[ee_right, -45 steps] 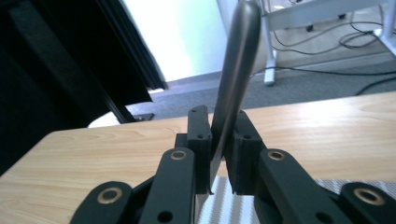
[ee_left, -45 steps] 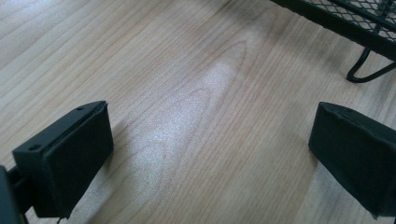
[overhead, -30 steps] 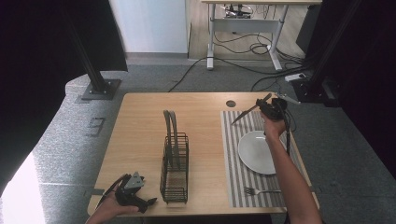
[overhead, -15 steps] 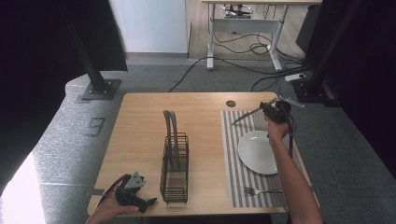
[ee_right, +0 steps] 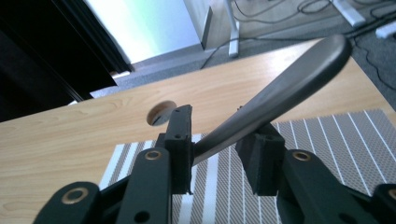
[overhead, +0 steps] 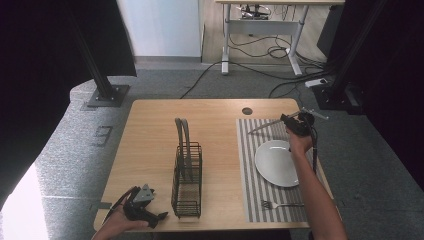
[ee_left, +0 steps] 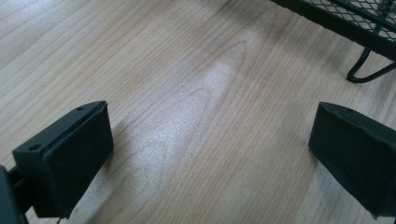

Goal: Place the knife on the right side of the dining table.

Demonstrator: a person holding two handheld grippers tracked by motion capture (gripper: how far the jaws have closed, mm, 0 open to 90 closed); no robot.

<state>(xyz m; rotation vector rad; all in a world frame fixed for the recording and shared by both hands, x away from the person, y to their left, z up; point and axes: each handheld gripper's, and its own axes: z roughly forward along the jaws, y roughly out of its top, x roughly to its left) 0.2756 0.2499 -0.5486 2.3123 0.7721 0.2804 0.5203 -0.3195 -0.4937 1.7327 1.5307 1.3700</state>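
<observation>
Right gripper (ee_right: pixel 219 161) hangs over the far end of the striped placemat (overhead: pixel 252 165) with a knife (ee_right: pixel 275 93) slanting between its jaws, which have just been opening, so the knife leans on the left jaw with a gap at the right one and looks barely held. Left gripper (ee_left: pixel 210 154) rests low over bare bench (ee_left: pixel 187 93), jaws wide apart and empty, a wire rack (ee_left: pixel 359 28) just beyond its right jaw. Risk: the slack knife could slip, roll off the placemat, or clatter against the plate (overhead: pixel 277 162) behind the right jaws.
</observation>
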